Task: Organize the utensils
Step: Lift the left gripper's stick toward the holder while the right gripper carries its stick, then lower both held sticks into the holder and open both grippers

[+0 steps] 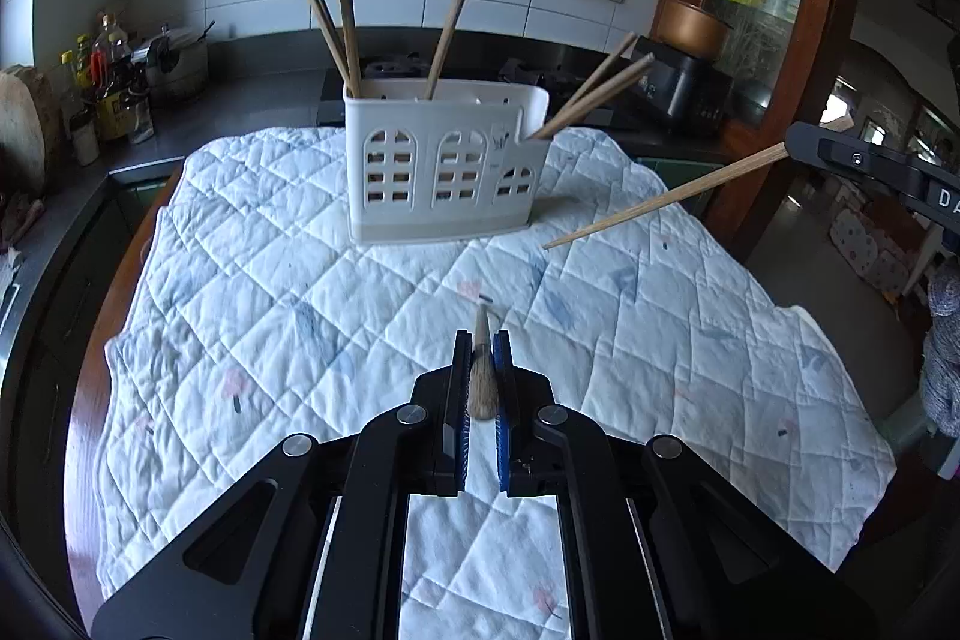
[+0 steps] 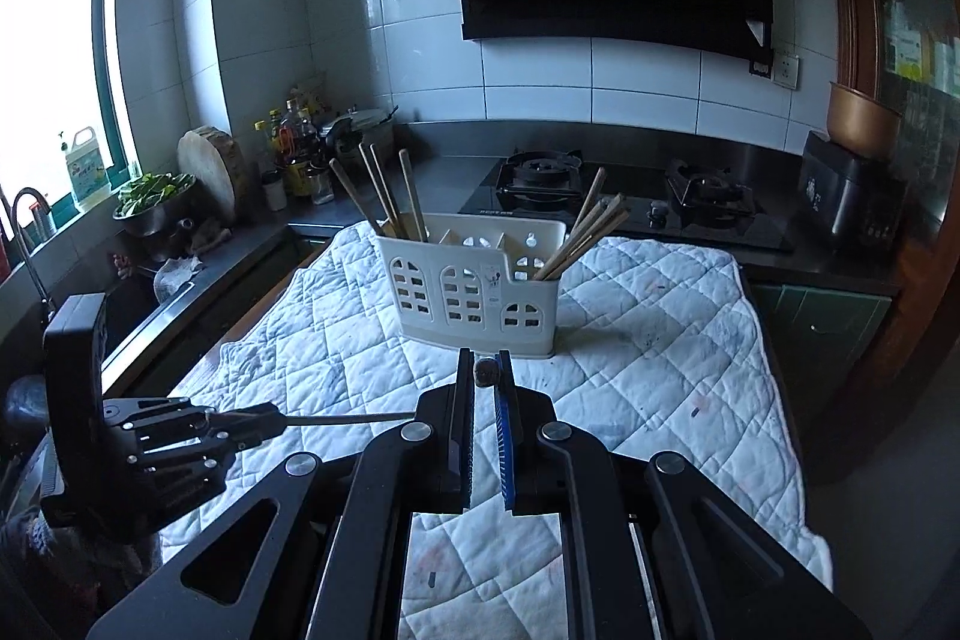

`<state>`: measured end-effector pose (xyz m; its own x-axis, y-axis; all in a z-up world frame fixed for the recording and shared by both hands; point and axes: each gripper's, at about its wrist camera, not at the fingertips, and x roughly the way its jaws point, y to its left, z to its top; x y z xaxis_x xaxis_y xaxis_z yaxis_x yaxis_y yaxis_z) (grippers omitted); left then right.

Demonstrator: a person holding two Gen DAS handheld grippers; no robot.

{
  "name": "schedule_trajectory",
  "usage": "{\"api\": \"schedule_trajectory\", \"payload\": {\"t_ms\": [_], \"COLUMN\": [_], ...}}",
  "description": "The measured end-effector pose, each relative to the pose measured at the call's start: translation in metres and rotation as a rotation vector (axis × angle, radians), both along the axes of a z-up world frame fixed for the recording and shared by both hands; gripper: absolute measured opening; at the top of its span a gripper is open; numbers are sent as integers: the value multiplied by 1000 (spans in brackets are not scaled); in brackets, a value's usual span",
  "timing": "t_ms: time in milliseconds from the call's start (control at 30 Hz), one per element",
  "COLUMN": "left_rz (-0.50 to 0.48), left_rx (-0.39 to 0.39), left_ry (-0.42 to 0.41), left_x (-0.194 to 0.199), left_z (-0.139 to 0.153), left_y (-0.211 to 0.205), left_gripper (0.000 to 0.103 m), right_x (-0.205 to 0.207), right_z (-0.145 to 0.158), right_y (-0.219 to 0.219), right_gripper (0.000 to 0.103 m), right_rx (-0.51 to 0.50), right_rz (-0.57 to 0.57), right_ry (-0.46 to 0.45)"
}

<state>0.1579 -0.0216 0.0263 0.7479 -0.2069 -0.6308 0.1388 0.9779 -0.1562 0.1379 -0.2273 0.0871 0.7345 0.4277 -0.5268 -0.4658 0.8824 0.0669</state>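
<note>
While both grippers hung tilted downward above the quilted cloth (image 1: 300, 292), the left gripper (image 1: 482, 340) had its jaws clamped on a chopstick (image 1: 483, 370) pointing away along its fingers. The right gripper (image 2: 485, 361) gripped a second chopstick (image 1: 666, 201) crosswise near its butt end. Ahead on the cloth stood the white utensil holder (image 1: 444, 166), more chopsticks (image 1: 346, 34) upright inside.
</note>
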Motion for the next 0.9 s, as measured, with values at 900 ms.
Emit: {"api": "schedule_trajectory", "payload": {"t_ms": [900], "left_rz": [19], "left_rx": [61], "left_ry": [-348], "left_x": [93], "left_z": [190], "left_y": [28], "left_gripper": [5], "right_x": [137], "right_z": [60], "right_y": [57], "right_gripper": [7], "right_rx": [-118], "right_rz": [-11], "right_ry": [94]}}
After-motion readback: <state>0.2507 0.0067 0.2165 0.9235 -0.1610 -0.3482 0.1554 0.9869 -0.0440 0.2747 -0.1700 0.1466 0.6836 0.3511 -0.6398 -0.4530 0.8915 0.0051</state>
